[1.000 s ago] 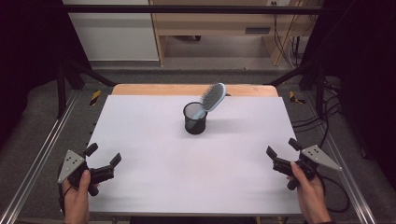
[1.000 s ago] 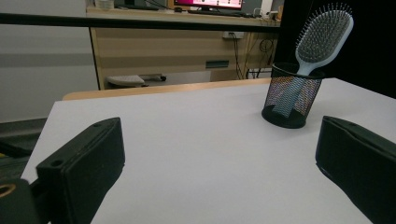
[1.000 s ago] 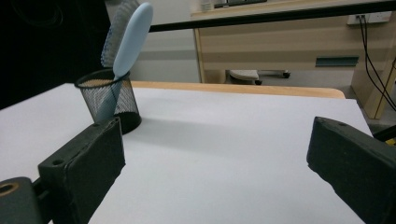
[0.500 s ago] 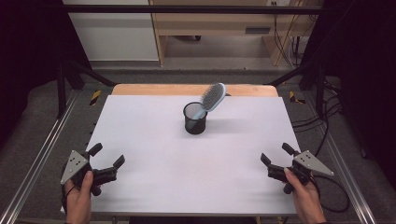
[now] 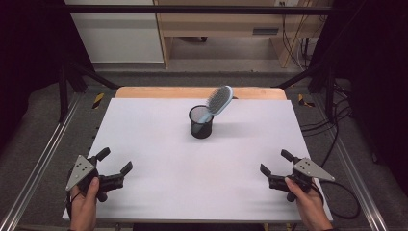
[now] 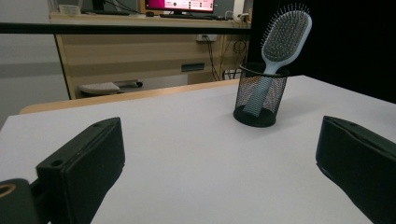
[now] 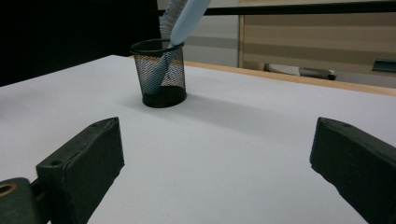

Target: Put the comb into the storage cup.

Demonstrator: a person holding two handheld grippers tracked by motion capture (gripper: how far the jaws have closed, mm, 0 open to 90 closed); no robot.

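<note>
Both grippers, left (image 5: 115, 161) and right (image 5: 275, 162), sit wide open and empty, with the hairbrush (image 5: 219, 101) in its mesh cup (image 5: 201, 122) well ahead between them.

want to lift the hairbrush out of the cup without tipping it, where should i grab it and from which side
Probably grip the hairbrush on the bare neck just above the rim of the mesh cup, below the bristles. Its handle stands in the cup and the head leans up and to the right, so the right gripper, open now, looks best placed: close across the narrow neck and pull along the lean.
</note>
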